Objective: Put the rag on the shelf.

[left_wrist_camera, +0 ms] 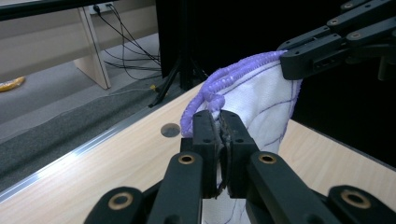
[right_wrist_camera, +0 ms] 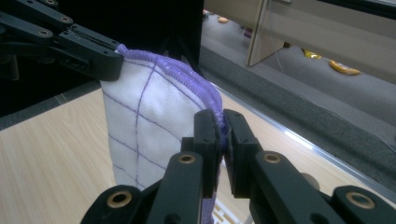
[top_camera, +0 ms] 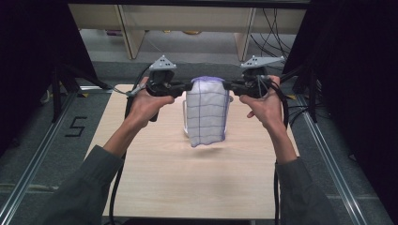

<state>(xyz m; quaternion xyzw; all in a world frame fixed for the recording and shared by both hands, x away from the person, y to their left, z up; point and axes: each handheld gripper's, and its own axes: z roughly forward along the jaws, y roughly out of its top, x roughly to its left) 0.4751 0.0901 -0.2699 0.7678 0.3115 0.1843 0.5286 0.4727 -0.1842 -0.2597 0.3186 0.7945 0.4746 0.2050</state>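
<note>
Tongs on both sides pinch the cloth (top_camera: 207, 111) by its top corners: left tongs (top_camera: 187, 86), right tongs (top_camera: 227, 85). It hangs long-side down between them, above the bench (top_camera: 155, 178), equally near each hand.

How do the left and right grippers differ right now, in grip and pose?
The left gripper pinches the cloth at its left top corner, while the right gripper pinches the right top corner. The left gripper points rightward in the high view, the right gripper leftward, so they face each other. Shared: both are shut on the purple hem, level with each other, holding the cloth hanging above the table.
</note>
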